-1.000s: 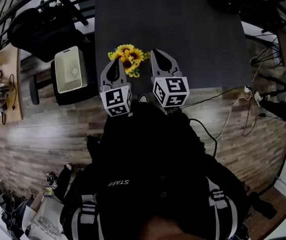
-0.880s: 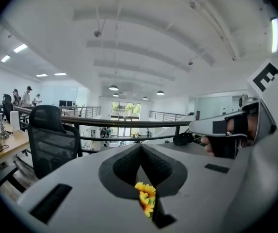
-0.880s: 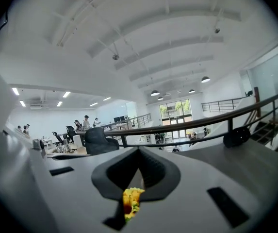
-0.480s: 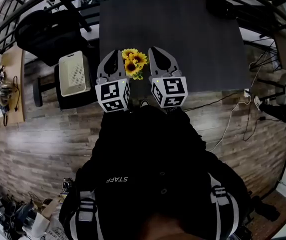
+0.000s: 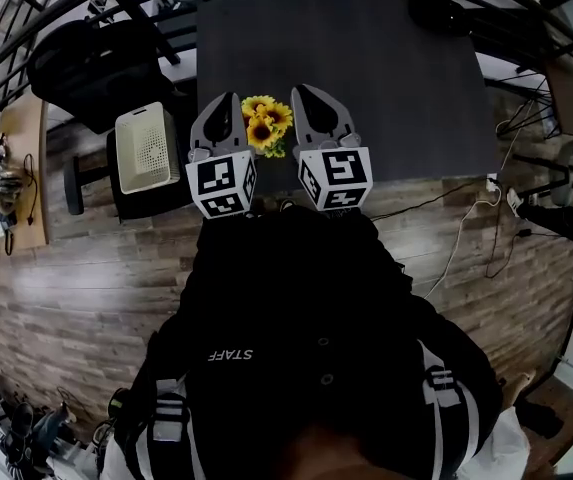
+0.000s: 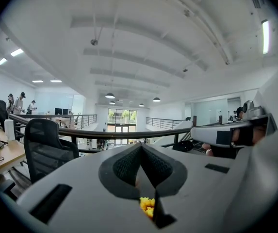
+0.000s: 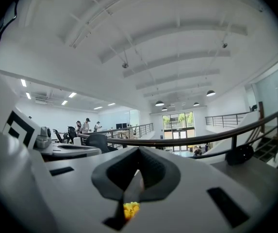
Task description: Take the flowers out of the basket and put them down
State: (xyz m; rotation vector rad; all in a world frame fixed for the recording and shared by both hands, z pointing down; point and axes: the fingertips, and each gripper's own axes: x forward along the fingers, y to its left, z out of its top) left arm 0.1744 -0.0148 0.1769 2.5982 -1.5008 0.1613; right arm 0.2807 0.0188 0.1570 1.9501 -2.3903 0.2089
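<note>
Seen from above, yellow flowers [image 5: 266, 124] between two hand-held grippers over a dark table's [image 5: 396, 78] near edge, left gripper [image 5: 223, 101] and right gripper [image 5: 302, 92] each with jaws closed tip to tip — yellow petals glimpsed beneath them — white basket [image 5: 146, 148] apart at left.

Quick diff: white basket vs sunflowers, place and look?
The white basket sits on a dark seat left of the table; the sunflowers are over the table's near edge, between left tongs and right tongs. The basket is white and boxy; the sunflowers yellow with dark centres. Both lie just ahead of the person.
</note>
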